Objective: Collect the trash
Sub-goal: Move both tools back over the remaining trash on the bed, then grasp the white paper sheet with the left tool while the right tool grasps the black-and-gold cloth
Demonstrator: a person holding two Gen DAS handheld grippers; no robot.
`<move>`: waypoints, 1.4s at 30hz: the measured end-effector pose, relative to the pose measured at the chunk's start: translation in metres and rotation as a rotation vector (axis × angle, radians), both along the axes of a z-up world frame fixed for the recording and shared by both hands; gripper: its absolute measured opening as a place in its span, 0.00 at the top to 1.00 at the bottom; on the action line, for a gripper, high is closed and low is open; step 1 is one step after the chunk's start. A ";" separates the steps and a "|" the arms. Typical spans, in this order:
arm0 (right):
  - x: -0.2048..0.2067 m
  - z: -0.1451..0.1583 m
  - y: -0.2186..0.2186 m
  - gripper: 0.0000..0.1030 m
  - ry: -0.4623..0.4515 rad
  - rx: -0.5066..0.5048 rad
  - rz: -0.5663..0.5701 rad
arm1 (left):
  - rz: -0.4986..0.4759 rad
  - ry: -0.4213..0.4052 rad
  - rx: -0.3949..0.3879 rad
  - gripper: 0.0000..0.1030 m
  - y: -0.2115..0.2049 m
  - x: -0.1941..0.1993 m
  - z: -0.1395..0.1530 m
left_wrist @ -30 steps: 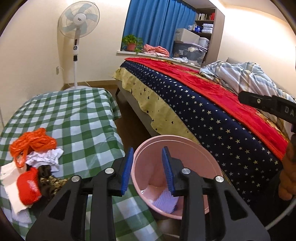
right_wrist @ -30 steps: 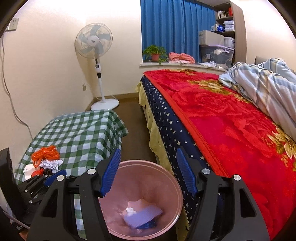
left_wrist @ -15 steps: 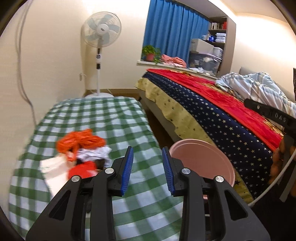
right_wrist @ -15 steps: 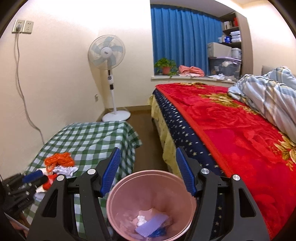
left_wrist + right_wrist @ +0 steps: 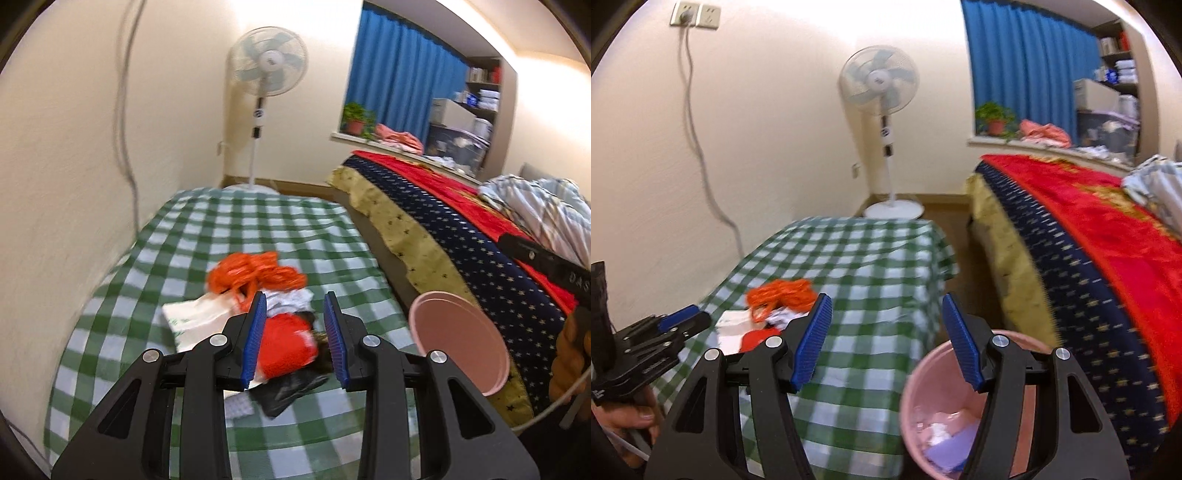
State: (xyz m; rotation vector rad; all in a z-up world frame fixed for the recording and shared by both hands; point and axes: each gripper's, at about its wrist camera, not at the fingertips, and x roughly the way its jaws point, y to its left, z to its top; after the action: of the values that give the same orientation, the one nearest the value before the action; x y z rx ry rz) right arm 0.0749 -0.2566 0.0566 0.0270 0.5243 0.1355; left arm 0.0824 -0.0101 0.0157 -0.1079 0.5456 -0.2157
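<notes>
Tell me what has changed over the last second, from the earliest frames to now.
The left gripper swung off the pink bin and now points at the trash pile on the checked table, open and holding nothing. The right gripper turned toward the table too, off the bin, also empty. The pile and the bin's contents are unchanged.

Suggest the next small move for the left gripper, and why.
Probably ease the left gripper forward and down onto the red wrapper, then close. Its jaws stand apart and empty, the trash pile on the checked cloth lies just ahead, and the pink bin waits beside the table.
</notes>
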 end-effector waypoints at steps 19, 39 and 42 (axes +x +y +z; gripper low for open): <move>0.046 -0.085 0.069 0.47 0.177 0.037 0.138 | 0.251 0.112 -0.013 0.69 0.052 0.045 -0.053; 0.068 -0.122 0.077 0.57 0.304 0.062 0.155 | 0.276 0.218 -0.059 0.62 0.065 0.070 -0.085; 0.070 -0.126 0.078 0.64 0.327 0.068 0.169 | 0.275 0.226 -0.075 0.62 0.066 0.073 -0.087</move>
State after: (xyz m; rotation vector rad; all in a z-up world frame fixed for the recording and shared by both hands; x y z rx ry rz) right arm 0.1453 -0.1784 -0.0697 0.0717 0.8486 0.3169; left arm 0.1551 0.0558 -0.0715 -0.2805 0.7402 0.0456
